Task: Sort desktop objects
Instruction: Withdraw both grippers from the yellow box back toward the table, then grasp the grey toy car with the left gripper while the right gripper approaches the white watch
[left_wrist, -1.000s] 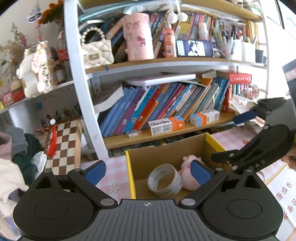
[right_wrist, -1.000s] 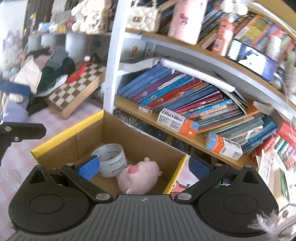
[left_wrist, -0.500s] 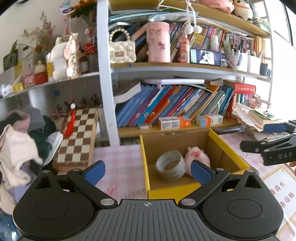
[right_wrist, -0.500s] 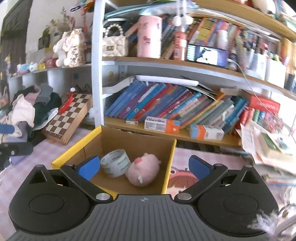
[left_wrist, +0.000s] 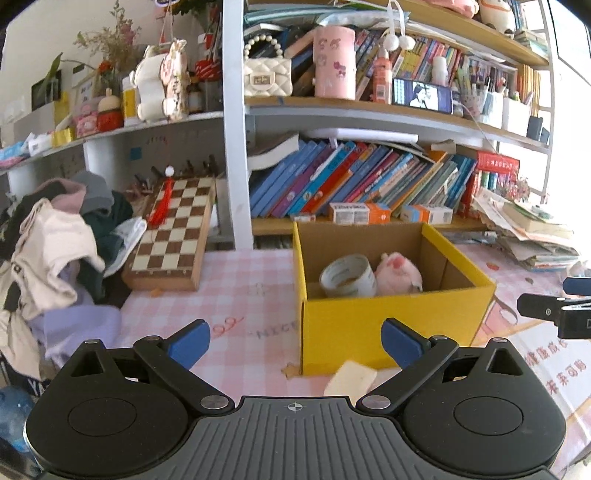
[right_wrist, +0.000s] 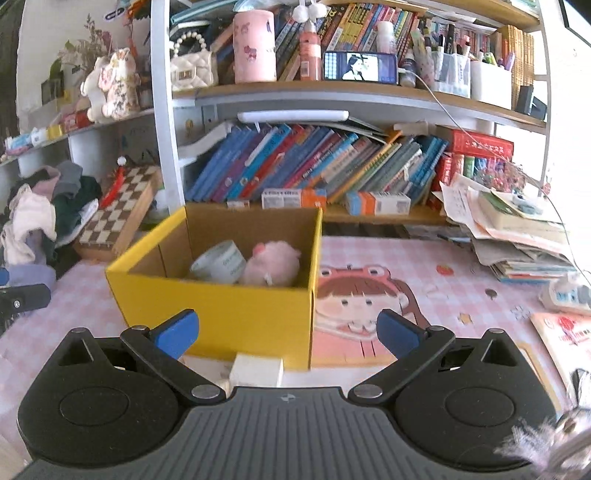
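Now | both grippers wide, empty | yellow box (left_wrist: 391, 325) ahead | chessboard (left_wrist: 173, 229) left

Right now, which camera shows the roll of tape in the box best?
The left wrist view. There the tape roll shows its open ring and hollow core, leaning beside the pink plush toy inside the yellow box. The right wrist view shows the roll only from its side, partly cut off by the box's front wall.

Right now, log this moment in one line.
left hand-held gripper open | right hand-held gripper open | tape roll, pink plush in yellow box
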